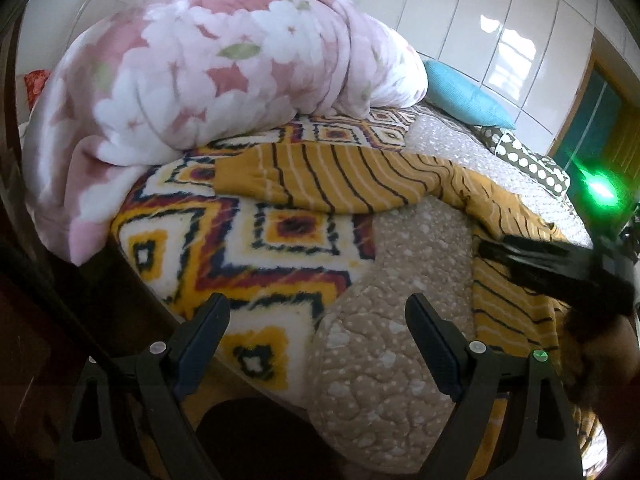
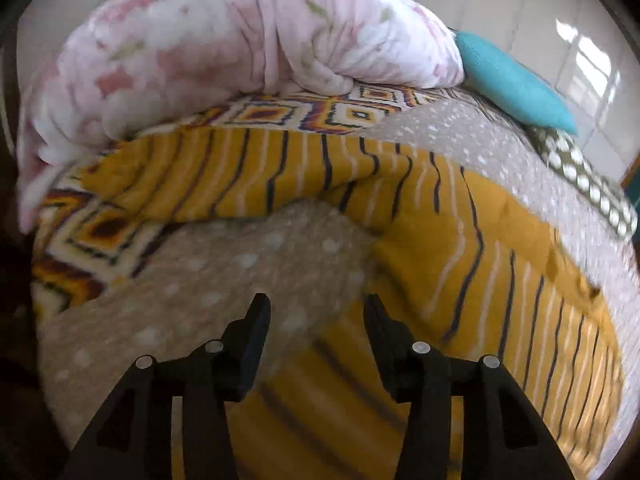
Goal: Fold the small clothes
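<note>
A mustard-yellow garment with dark and white stripes (image 1: 340, 184) lies on the bed, one sleeve stretched left and the body running down the right side. It also shows in the right wrist view (image 2: 500, 280), curving around bare quilt. My left gripper (image 1: 318, 312) is open and empty above the beige quilt, left of the garment. My right gripper (image 2: 316, 312) is open and empty, just over the garment's lower edge. In the left wrist view the right gripper (image 1: 532, 260) lies over the garment's body at the right.
A beige dotted quilt (image 1: 380, 380) covers the bed. A yellow and maroon diamond-patterned blanket (image 1: 224, 240) lies at the left. A bulky pink floral duvet (image 1: 220, 60) is heaped behind. A turquoise pillow (image 1: 460, 92) and a polka-dot pillow (image 1: 528, 160) sit far right by white wardrobe doors.
</note>
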The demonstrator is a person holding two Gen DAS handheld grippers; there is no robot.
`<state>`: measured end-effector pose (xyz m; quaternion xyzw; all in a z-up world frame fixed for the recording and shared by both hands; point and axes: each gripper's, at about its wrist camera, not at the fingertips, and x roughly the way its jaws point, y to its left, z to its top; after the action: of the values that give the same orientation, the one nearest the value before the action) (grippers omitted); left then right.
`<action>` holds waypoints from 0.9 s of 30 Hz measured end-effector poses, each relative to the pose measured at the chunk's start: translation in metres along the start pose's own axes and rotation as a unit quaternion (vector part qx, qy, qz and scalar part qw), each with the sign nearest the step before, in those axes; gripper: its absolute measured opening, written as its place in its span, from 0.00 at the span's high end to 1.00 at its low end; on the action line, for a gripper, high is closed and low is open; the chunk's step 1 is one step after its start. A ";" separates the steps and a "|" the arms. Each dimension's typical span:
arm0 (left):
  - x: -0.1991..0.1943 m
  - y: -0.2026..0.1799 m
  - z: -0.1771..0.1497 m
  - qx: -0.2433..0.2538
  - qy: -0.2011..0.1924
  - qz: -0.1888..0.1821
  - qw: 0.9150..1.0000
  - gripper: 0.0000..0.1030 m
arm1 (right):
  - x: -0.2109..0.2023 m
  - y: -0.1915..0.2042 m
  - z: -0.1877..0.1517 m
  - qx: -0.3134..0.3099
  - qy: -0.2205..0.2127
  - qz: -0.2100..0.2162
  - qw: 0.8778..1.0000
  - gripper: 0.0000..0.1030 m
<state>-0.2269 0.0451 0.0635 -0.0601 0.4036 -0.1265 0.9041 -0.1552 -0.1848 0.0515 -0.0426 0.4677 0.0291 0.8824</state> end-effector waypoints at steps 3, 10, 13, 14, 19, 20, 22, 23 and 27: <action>0.006 0.007 0.006 -0.018 0.008 -0.009 1.000 0.14 | -0.031 -0.016 -0.025 0.047 -0.013 0.019 0.999 0.40; 0.062 0.050 0.046 -0.116 0.031 -0.043 0.992 0.14 | -0.098 -0.062 -0.097 0.140 -0.022 -0.013 0.990 0.37; 0.089 0.060 0.063 -0.136 0.043 -0.053 0.988 0.14 | -0.119 -0.079 -0.120 0.173 -0.032 -0.032 0.984 0.37; 0.098 0.062 0.069 -0.139 0.044 -0.046 0.988 0.14 | -0.123 -0.084 -0.124 0.183 -0.035 -0.034 0.982 0.37; 0.131 0.059 0.096 -0.136 0.051 0.001 0.989 0.63 | -0.142 -0.096 -0.141 0.211 -0.048 -0.049 0.975 0.37; 0.139 0.057 0.102 -0.131 0.068 0.015 0.989 0.93 | -0.143 -0.097 -0.143 0.214 -0.049 -0.053 0.974 0.37; 0.143 0.054 0.111 -0.133 0.082 0.021 0.987 0.92 | -0.143 -0.100 -0.147 0.223 -0.048 -0.060 0.972 0.37; 0.138 0.049 0.116 -0.128 0.071 0.027 0.989 0.92 | -0.143 -0.103 -0.149 0.230 -0.048 -0.060 0.970 0.37; 0.095 -0.001 0.149 -0.042 0.005 0.052 0.998 0.93 | -0.151 -0.113 -0.160 0.255 -0.063 -0.052 0.964 0.37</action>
<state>-0.0549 0.0184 0.0954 -0.0763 0.4155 -0.0622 0.9042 -0.3614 -0.3157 0.0929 0.1614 0.4007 -0.1343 0.8918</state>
